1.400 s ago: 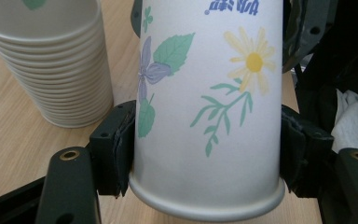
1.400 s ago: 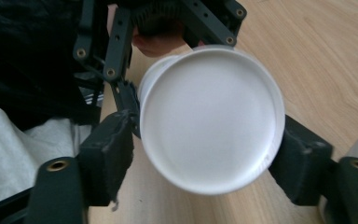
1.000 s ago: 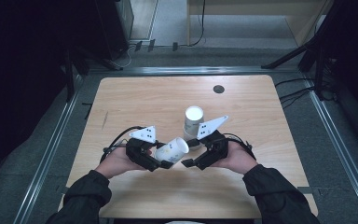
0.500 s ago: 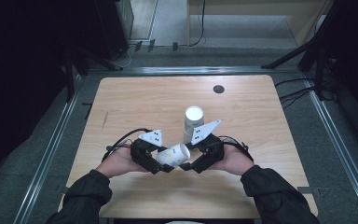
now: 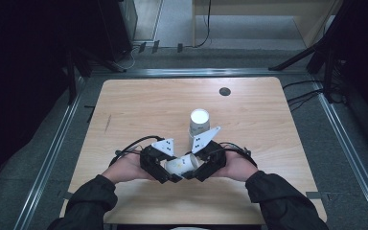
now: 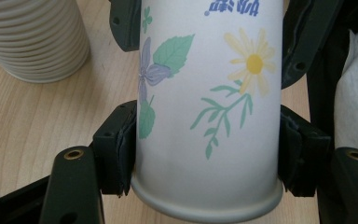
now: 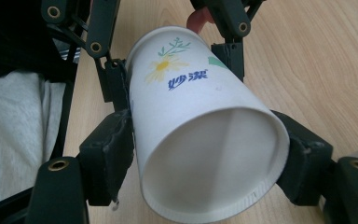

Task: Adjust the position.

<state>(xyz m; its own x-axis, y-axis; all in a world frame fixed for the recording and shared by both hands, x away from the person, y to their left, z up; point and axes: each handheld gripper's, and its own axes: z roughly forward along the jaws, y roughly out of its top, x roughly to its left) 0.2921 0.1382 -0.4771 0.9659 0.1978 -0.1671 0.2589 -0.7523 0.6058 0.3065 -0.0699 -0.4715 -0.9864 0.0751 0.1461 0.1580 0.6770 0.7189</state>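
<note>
A white paper cup (image 5: 182, 164) printed with flowers and leaves lies on its side, held just above the table between both grippers. My left gripper (image 5: 170, 172) is shut on its base end, and its pads press both sides of the cup (image 6: 205, 116). My right gripper (image 5: 195, 170) has just been closing on the mouth end. Its pads now touch the wall by the rim, and the open mouth of the cup (image 7: 200, 140) faces its camera. The left gripper's fingers (image 7: 112, 79) show beyond.
A stack of nested ribbed paper cups (image 5: 199, 122) stands upright just behind the grippers, and the same stack (image 6: 32, 37) is close on the left. The wooden table (image 5: 139, 105) has a small black round mark (image 5: 224, 91) at the back. White fabric (image 7: 18, 140) lies near.
The right gripper's jaws have closed in on the cup's mouth end. Both hands have drawn slightly together and toward the near edge, with the cup between them.
</note>
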